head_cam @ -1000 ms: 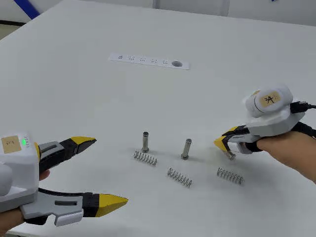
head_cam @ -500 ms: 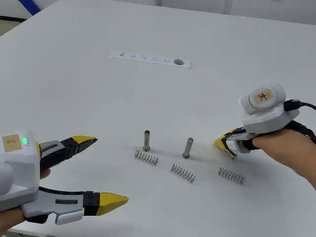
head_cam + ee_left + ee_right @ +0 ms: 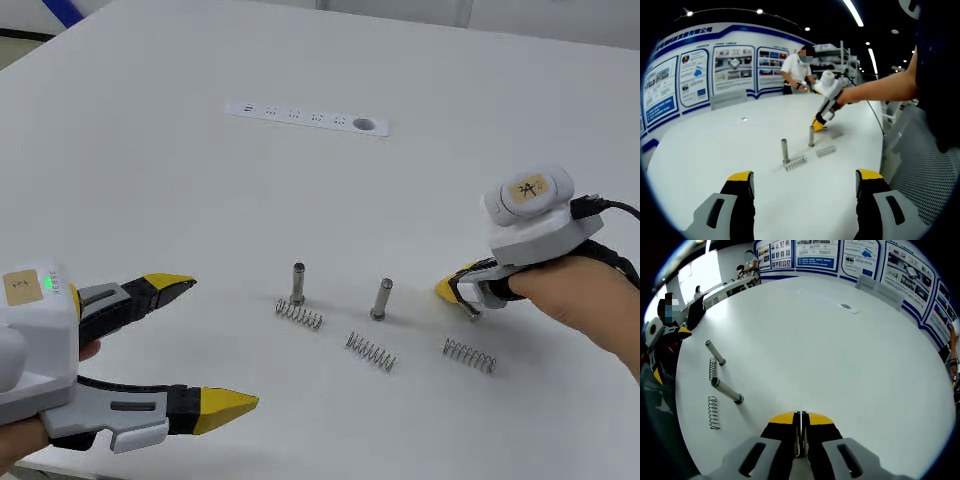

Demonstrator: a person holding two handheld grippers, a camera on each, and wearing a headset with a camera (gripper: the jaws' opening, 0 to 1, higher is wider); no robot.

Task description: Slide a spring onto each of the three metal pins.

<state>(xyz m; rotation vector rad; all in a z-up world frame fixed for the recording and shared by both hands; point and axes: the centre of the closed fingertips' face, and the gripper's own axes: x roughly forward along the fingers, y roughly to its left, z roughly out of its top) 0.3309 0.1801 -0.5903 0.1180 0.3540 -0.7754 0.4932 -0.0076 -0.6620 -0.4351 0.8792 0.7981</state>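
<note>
- R gripper point(image 3: 455, 291) pinches the third pin point(image 3: 469, 312), right of the mid pin point(image 3: 380, 299). The pin's low end looks to touch the table point(image 3: 150, 180); prob. held steady so a spring can go on.
- L gripper point(image 3: 200, 345) is spread wide w/ nothing in it, well left of the mid pin, prob. free to fetch a spring.
- Left pin point(image 3: 297, 283) stands upright beside the mid pin. Both are bare.
- Springs lie flat, nearer the person than the mid pin: left spring point(image 3: 299, 314), mid spring point(image 3: 370, 352), right spring point(image 3: 469, 356). None is on a pin yet.

on the table point(image 3: 150, 200) two pins point(image 3: 297, 283) stand; three springs point(image 3: 370, 352) lie just before them, socket strip point(image 3: 305, 117) well behind.
</note>
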